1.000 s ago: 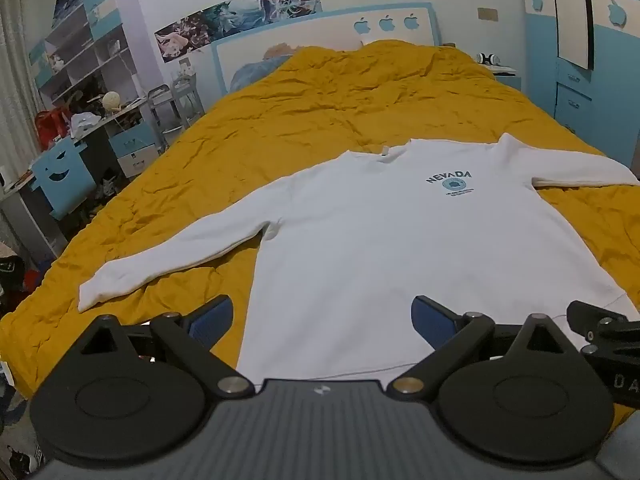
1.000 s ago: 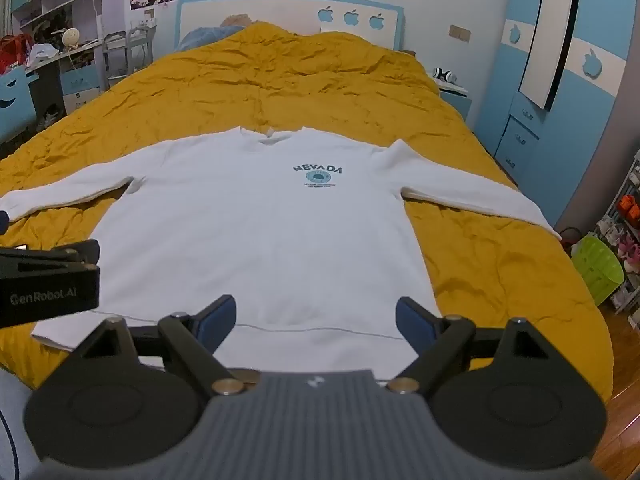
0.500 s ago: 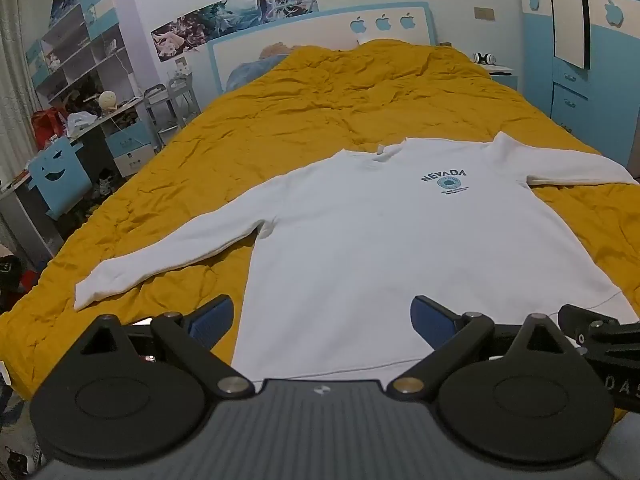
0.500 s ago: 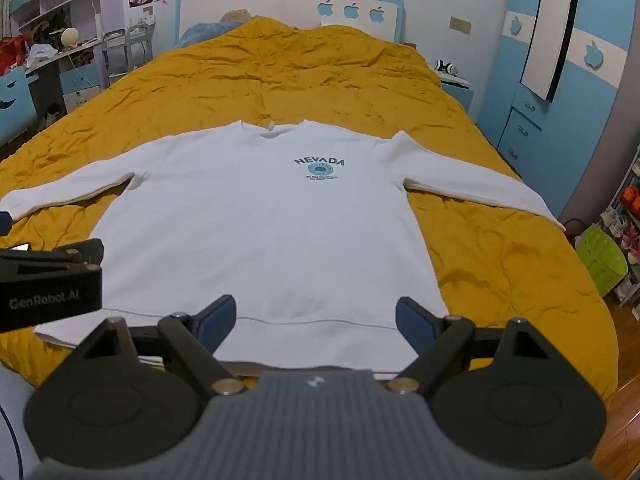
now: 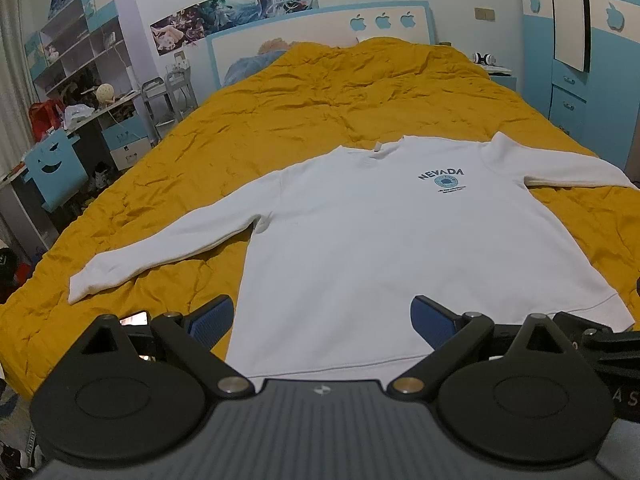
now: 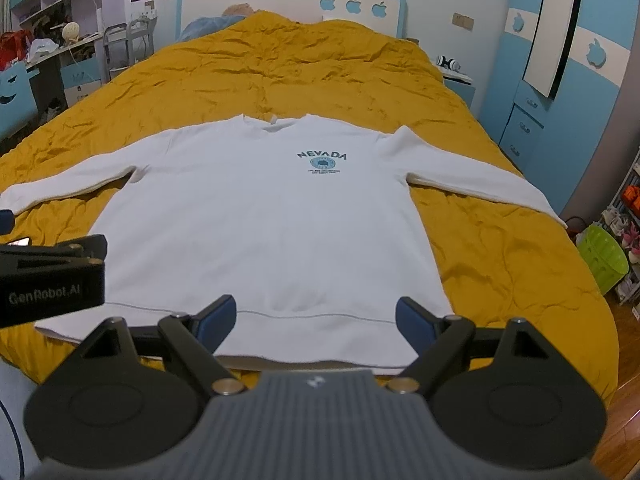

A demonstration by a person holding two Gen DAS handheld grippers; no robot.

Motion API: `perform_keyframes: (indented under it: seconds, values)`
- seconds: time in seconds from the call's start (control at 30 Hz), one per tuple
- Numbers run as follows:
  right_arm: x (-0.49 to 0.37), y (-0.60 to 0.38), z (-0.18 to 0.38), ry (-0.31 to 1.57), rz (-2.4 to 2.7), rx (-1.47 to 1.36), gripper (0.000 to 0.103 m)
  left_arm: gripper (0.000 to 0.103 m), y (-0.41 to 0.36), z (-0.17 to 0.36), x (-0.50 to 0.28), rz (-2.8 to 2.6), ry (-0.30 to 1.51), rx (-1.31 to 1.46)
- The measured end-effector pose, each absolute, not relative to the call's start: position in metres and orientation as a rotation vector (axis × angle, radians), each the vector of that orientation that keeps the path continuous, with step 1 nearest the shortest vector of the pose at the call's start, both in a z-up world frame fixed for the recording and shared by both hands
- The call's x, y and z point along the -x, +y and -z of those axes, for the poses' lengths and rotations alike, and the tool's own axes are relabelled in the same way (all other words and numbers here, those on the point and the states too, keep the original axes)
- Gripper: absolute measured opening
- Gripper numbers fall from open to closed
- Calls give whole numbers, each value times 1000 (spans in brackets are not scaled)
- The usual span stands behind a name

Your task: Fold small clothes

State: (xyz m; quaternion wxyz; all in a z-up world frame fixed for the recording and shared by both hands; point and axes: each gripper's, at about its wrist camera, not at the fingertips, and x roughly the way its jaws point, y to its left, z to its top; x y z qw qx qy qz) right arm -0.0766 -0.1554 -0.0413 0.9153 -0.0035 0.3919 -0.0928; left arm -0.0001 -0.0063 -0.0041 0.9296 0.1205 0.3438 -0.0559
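Here we hold both claws wide apart and empty: the left gripper (image 5: 322, 316) and the right gripper (image 6: 316, 316) sit low in their frames above the hem of the white sweatshirt (image 6: 272, 216). It lies flat, sleeves spread, mid-frame on the mustard bedspread (image 6: 280, 76), collar toward the headboard (image 6: 288, 4) at top.
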Motion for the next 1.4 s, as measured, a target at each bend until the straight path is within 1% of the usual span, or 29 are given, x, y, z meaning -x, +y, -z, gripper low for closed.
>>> perform_keyframes:
  seconds: [1.4]
  values:
    - [73, -150, 46, 829, 180, 18, 83, 103, -1, 5, -1, 113, 708, -225]
